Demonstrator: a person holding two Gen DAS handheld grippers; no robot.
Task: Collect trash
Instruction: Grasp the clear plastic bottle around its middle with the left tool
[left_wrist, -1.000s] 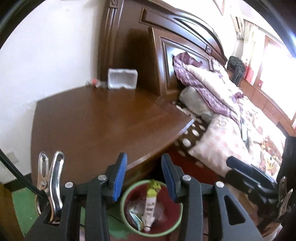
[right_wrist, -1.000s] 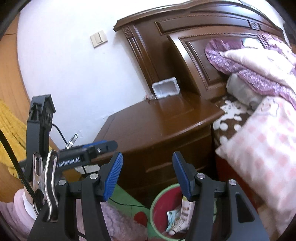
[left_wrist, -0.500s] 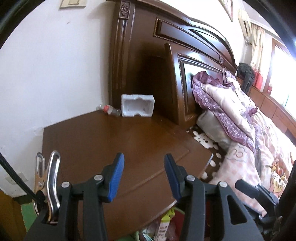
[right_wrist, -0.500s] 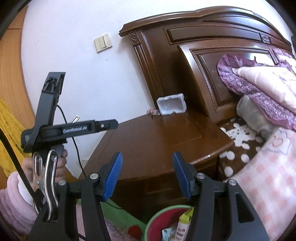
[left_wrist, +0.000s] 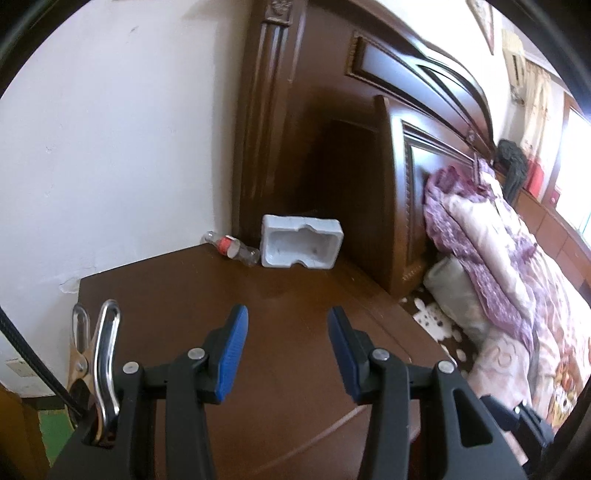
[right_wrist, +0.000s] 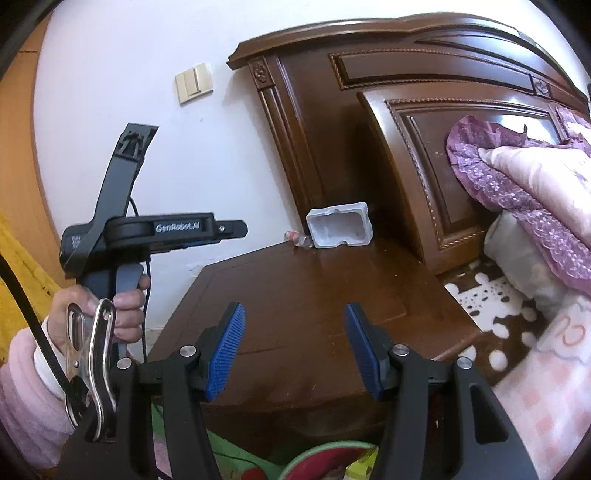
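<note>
Trash sits at the far back of the nightstand: a white styrofoam packing insert propped on edge against the dark carved headboard, and touching its left side a clear plastic bottle with a red label, lying flat by the white wall. The glossy brown top is bare in front of them. Hovering over its near edge, the left gripper has its blue pads spread with nothing between. The right gripper is spread too and holds nothing. Below it peeks the green rim of a waste bin. Right of the nightstand lies a bed with a purple-trimmed quilt. A beige light switch sits on the wall.
</note>
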